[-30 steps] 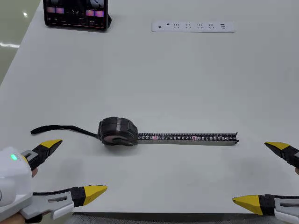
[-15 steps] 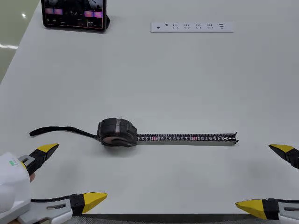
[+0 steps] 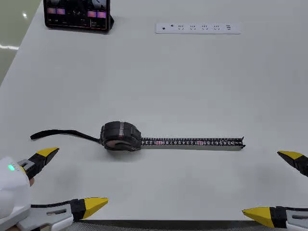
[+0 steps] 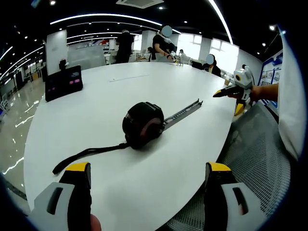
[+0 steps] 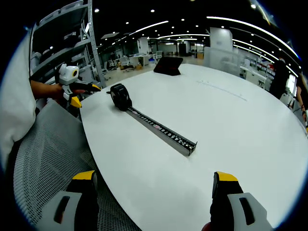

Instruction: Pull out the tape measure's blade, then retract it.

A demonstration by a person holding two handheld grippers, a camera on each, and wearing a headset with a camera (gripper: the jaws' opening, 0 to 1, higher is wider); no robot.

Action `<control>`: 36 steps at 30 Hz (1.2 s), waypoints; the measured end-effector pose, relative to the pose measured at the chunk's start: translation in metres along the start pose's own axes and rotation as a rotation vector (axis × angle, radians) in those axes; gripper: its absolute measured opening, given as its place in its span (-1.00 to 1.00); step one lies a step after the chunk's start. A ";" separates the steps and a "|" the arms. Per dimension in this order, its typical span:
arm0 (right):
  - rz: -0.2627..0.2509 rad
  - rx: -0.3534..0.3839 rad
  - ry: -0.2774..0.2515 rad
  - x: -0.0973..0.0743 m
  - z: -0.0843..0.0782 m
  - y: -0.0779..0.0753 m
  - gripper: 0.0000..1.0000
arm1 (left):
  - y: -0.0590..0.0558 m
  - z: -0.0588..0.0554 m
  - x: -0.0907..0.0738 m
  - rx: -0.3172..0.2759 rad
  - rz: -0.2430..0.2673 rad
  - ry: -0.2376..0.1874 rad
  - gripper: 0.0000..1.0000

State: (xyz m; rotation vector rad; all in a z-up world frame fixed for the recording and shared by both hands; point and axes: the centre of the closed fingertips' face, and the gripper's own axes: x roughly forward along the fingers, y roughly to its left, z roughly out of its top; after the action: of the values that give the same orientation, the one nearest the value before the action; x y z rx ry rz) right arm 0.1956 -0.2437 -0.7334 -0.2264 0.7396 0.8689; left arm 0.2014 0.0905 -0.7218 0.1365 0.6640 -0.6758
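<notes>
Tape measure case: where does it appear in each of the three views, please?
Head view: case left of centre, in the lower half.
Left gripper view: case near the centre.
Right gripper view: case in the upper left.
Shared landmark: the extended blade runs out from the case in every view.

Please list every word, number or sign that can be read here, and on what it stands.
On the blade of the tape measure: scale numbers, too small to read.
On the tablet screen: pink patches, blurred, unreadable.
On the power strip: small marks, too small to read.
Nothing can be quoted.
</notes>
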 end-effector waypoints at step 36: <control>-0.004 0.020 -0.017 -0.002 0.001 -0.002 0.98 | -0.006 0.016 0.013 -0.022 -0.002 -0.035 0.89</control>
State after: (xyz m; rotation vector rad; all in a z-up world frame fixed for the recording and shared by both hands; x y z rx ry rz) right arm 0.1963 -0.2458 -0.7316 -0.2023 0.7320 0.8581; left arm 0.2137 0.0733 -0.7161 0.1031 0.6382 -0.6714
